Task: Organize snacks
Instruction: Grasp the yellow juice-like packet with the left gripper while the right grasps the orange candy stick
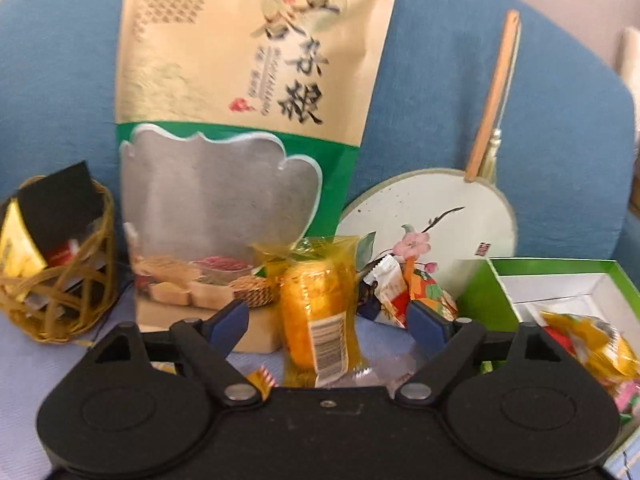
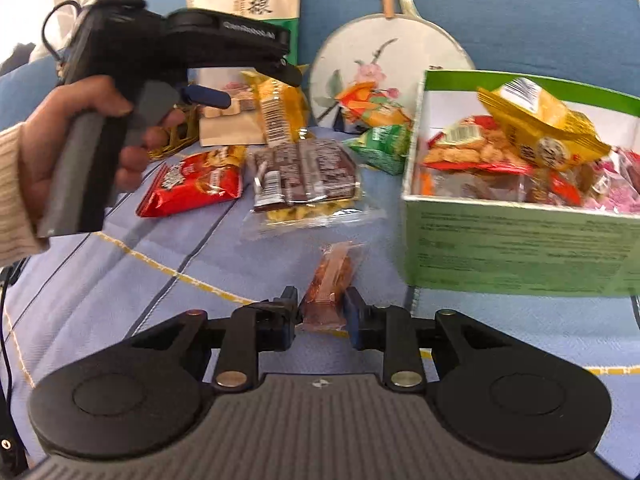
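Observation:
My left gripper [image 1: 326,320] is open around a yellow snack packet [image 1: 318,312] that stands between its blue pads without touching them; the same gripper [image 2: 256,84] shows in the right wrist view, held by a hand. My right gripper [image 2: 320,310] is shut on a small orange-brown snack bar [image 2: 330,280] low over the blue cloth. A green box [image 2: 516,240] at the right holds several snack packets; it also shows in the left wrist view [image 1: 484,296]. Loose on the cloth lie a red packet [image 2: 192,184], a brown multi-pack [image 2: 308,180] and a green packet [image 2: 380,148].
A tall beige and green pouch [image 1: 248,120] leans on the blue cushion [image 1: 540,120]. A round painted fan [image 1: 432,216] with wooden handle lies behind the snacks. A gold wire basket [image 1: 56,280] with small packets stands at the left. An orange packet [image 1: 428,296] lies by the fan.

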`<state>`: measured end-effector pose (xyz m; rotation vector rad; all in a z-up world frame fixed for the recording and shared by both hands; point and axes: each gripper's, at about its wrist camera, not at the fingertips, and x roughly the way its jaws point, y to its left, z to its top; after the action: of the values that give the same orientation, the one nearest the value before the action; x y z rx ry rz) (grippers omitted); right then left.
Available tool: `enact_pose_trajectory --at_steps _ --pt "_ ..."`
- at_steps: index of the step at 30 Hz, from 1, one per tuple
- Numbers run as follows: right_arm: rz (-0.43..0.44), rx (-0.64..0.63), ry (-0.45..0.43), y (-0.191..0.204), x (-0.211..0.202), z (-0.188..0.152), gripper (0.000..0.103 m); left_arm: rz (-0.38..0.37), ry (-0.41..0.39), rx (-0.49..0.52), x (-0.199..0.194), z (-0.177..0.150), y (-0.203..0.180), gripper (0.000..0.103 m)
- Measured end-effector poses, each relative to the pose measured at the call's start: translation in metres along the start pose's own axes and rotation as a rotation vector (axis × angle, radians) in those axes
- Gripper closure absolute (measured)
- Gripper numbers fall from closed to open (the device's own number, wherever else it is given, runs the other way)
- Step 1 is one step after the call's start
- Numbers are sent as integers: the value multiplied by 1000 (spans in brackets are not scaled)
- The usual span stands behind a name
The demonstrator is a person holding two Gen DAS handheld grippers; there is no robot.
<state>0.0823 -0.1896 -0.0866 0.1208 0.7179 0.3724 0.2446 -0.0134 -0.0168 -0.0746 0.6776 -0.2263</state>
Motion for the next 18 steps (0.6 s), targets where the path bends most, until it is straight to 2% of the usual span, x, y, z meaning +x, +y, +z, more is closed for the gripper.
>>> enact_pose_trajectory --at_steps 2,4,7,9,10,11,12,13,14,16,17,18 --pt "-2 21 -26 -3 0 2 44 14 15 -12 13 0 0 0" --pt "-5 17 -33 -2 2 3 19 22 34 -28 24 1 1 0" --pt "-19 4 4 0 7 3 21 40 33 -29 29 1 -2 0" --pt "-17 -1 6 0 7 3 21 49 35 12 31 -1 -7 0" --pt "-14 -2 8 0 6 3 21 54 37 34 30 -2 -10 10" --pt "-9 2 8 0 6 3 21 51 49 56 31 -4 -12 49" --pt "-8 4 9 0 7 3 21 51 72 70 34 -4 -12 61" --pt "-10 0 10 0 7 3 21 54 82 61 35 -5 -11 60" --pt "-12 -4 9 1 7 3 21 61 80 47 35 -6 -10 53" --pt "-17 -11 5 1 7 2 21 74 77 27 36 -6 -9 47" --pt "-21 -14 4 1 8 2 21 72 80 21 36 -5 -8 48" --pt "-25 -18 2 1 8 2 21 69 89 16 36 -5 -7 55"
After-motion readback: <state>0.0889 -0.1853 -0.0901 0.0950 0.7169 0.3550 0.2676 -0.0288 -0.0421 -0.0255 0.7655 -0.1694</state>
